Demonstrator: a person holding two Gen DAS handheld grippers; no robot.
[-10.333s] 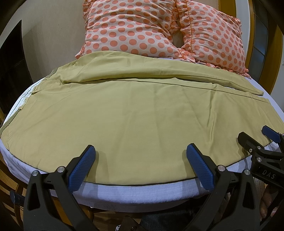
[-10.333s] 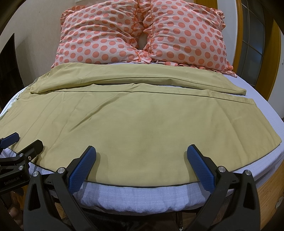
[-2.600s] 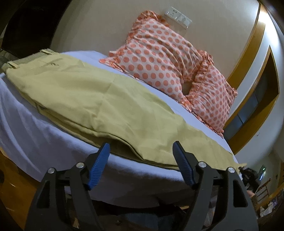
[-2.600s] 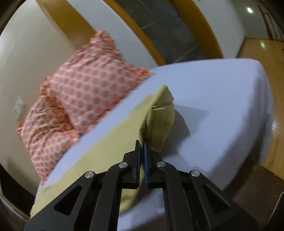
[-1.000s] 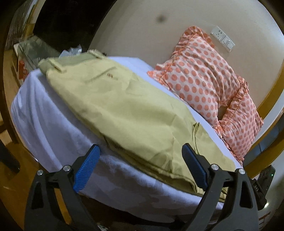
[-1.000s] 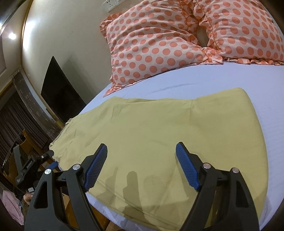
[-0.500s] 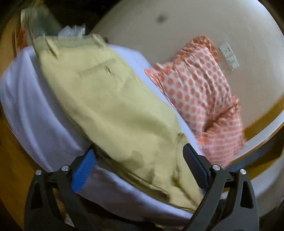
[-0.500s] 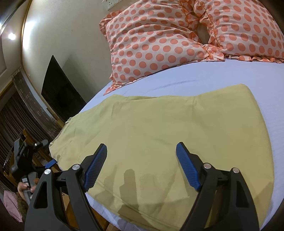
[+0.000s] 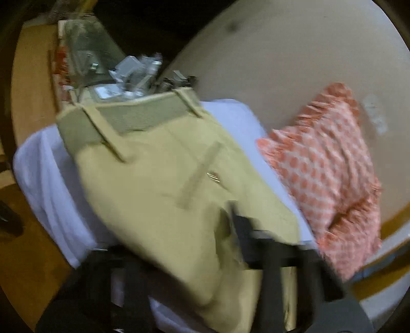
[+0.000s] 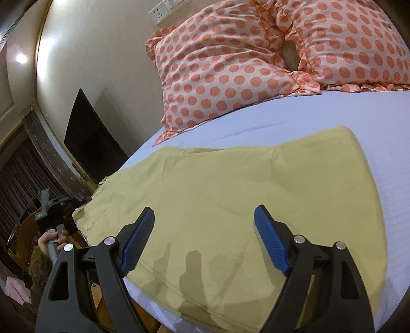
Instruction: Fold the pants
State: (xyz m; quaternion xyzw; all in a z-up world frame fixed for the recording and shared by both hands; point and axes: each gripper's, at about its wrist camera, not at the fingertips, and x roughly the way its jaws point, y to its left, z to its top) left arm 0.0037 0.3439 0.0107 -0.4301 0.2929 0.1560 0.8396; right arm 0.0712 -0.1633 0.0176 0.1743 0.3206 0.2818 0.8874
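Khaki pants (image 10: 251,205) lay doubled lengthwise across the bed (image 10: 384,123) at mid-frame, the right tool (image 10: 203,238) hovering spread above them for the next fold, while the blurred left tool (image 9: 230,256) sat at the lower edge, its state unreadable.

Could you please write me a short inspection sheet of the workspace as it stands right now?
Surface: bed with a pale sheet, pants lying on it.
Job's things: khaki pants folded shorter, waistband at the bed's edge.
Clutter: glass and packaging on a side table beyond the waistband, blurred.
Grippers: right gripper open, hovering above the pants; left gripper blurred at the pants' near edge, open or shut unclear.
Cables: nothing seen.
Surroundings: two polka-dot pillows against the wall, wall sockets, dark screen.
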